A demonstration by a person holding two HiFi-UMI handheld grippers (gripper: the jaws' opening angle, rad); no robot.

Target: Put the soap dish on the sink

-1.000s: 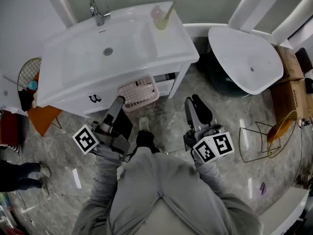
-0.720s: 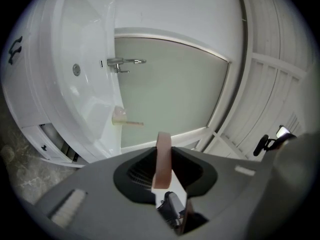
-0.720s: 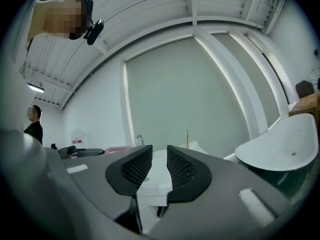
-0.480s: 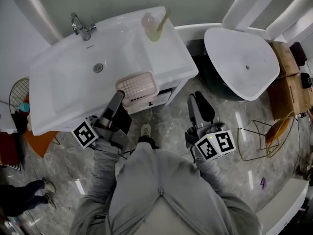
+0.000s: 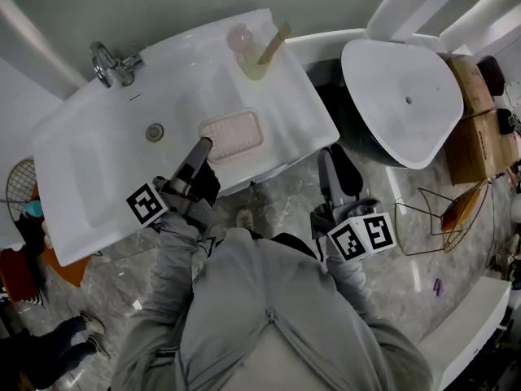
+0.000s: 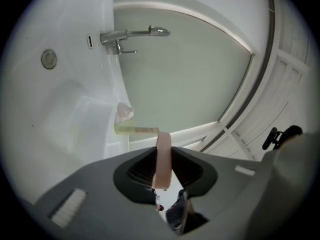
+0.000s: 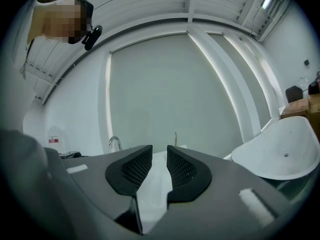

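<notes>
The pink slotted soap dish [image 5: 234, 133] hangs over the white sink [image 5: 98, 169], on the counter part right of the basin. My left gripper [image 5: 203, 147] is shut on the dish's near edge; in the left gripper view the dish wall [image 6: 163, 151] stands on edge between the pads of that gripper [image 6: 161, 159]. My right gripper [image 5: 334, 153] is lower, off the sink's front right corner. Its jaws stand slightly apart with nothing between them, and in the right gripper view that gripper [image 7: 159, 154] points level toward the sink.
A cup with a pink item and a stick [image 5: 254, 49] stands at the sink's back right corner, the faucet [image 5: 110, 65] at the back left, the drain [image 5: 155, 132] in the basin. A white tub [image 5: 403, 100], cardboard boxes [image 5: 476, 129] and a wire basket [image 5: 444, 218] are to the right.
My left gripper has carried the soap dish from in front of the cabinet up and over the sink counter. The right gripper has come closer to the sink's front right corner.
</notes>
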